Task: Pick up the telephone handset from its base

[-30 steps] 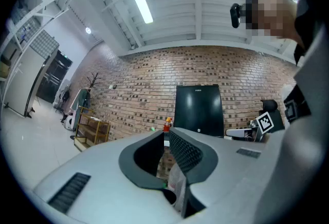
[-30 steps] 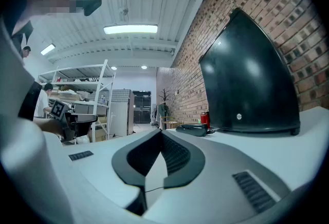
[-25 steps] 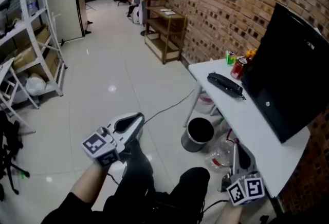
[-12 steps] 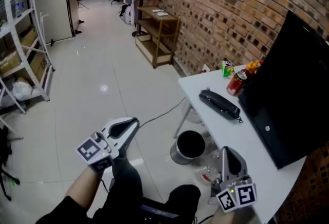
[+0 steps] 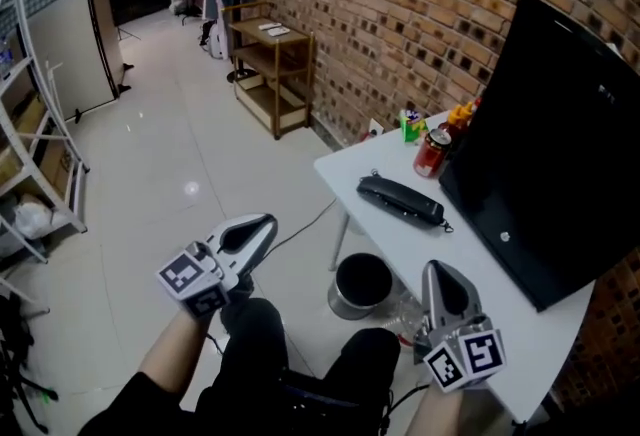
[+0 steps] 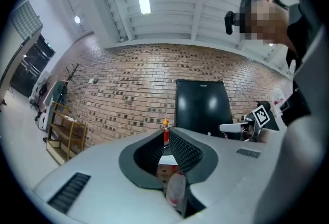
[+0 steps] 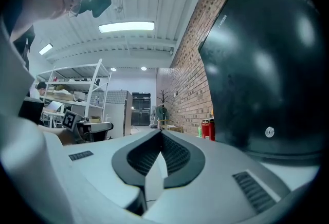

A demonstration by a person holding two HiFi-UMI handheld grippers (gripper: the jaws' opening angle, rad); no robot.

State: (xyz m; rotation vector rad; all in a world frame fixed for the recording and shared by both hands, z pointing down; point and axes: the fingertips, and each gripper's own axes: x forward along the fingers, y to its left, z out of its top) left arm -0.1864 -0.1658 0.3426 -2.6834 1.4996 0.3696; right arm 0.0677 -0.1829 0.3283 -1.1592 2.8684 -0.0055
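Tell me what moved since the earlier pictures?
The right gripper came up further into view beside the table, and the telephone looks nearer. Nothing was grabbed. Both it and the left gripper stayed shut and empty; the telephone lies untouched.

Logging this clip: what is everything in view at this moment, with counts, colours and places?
telephone: one, black, lying on the table, left of the monitor
table: one, white, against the brick wall
monitor: one, black, on the table's wall side
can: one, red, at the table's far end
bin: one, black, on the floor by the table's edge
shelf unit: one, wooden, along the brick wall
cabinet: one, pale grey, far left
left hand-held gripper: one, white-grey, jaws shut and empty, over the floor
right hand-held gripper: one, white-grey, jaws shut and empty, at the table's near edge
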